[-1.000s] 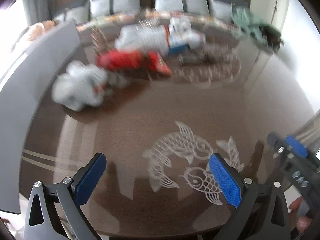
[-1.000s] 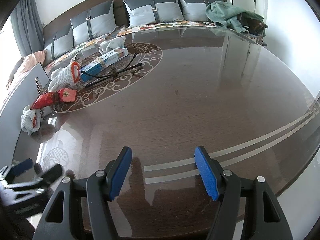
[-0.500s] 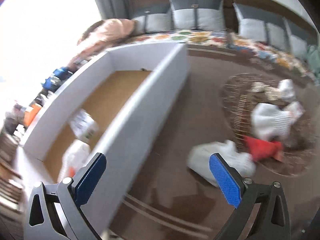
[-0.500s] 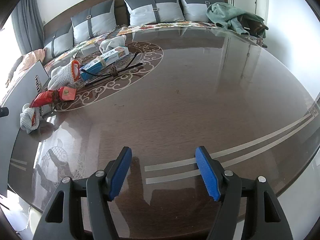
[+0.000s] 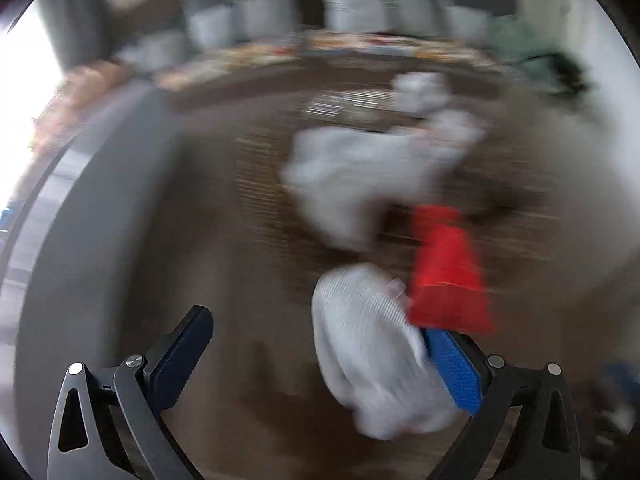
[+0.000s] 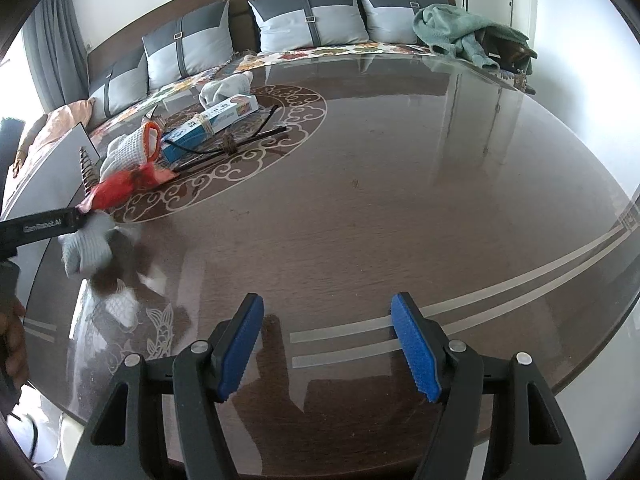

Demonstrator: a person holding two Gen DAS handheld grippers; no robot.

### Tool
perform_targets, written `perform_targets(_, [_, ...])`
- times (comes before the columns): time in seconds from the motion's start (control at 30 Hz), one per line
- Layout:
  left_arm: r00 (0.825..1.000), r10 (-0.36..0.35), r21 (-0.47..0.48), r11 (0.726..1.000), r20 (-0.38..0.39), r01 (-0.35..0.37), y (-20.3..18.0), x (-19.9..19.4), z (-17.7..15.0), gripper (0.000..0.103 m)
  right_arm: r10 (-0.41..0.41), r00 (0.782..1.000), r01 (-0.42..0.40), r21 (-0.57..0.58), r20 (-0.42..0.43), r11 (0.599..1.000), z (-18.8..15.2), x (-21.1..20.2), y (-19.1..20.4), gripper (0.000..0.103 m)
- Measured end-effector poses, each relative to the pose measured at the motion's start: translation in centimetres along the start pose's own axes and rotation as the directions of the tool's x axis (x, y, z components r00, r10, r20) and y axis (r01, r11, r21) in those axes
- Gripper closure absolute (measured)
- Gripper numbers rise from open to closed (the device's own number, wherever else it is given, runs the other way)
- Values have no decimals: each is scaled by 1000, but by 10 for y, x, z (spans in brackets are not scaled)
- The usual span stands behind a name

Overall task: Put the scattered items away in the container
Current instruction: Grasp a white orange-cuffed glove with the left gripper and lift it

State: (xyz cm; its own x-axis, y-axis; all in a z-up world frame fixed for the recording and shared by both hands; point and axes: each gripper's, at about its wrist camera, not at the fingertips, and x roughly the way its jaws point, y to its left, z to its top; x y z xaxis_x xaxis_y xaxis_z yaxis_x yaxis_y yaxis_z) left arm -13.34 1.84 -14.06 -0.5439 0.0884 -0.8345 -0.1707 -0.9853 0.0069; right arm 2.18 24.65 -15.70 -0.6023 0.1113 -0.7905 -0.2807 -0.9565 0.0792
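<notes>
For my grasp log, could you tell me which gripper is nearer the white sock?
Left. The left gripper is right at the white sock; the right gripper hovers far across the table.

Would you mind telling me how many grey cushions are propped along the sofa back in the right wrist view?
5: far-left cushion, second cushion, two-panel centre cushion, right cushion, and a sliver at the far left. More may be hidden.

blurred view, left tool (image 5: 320, 364) open, white cloth (image 5: 372, 348) against right pad
</notes>
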Motion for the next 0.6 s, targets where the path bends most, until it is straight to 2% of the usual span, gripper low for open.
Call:
perform_targets(0.03, [997,-74,-15,997,4,74,-4,-3,-2,0,1,1000,-1,1,0,1000,0,0,0,35])
perform_targets(0.07, [993,-115,-34,993,14,115,-4,-6,-3,0,2,1000,-2,1,0,1000,-1,-1,-1,35])
perform_targets(0.2, [975,-212,-162,962,60,219,18,-24,-10,0,11,1000,-11,9,4,1000,-1,-2,-3,35])
perform_targets(0.37, [973,-229,-119,965,42,232,15,-32,-29,0,-8,1000,8,-1,7,1000,-2,-1,0,35])
perform_targets(0.47, [969,-247,-75,966,20,248,-2,-31,-34,0,-13,1000,13,-5,6,1000,-2,0,1,35])
perform_targets(0.6, [987,-159,-45,987,-30,157,-15,-17,-30,0,0,1000,0,4,6,1000,-2,-1,-2,35])
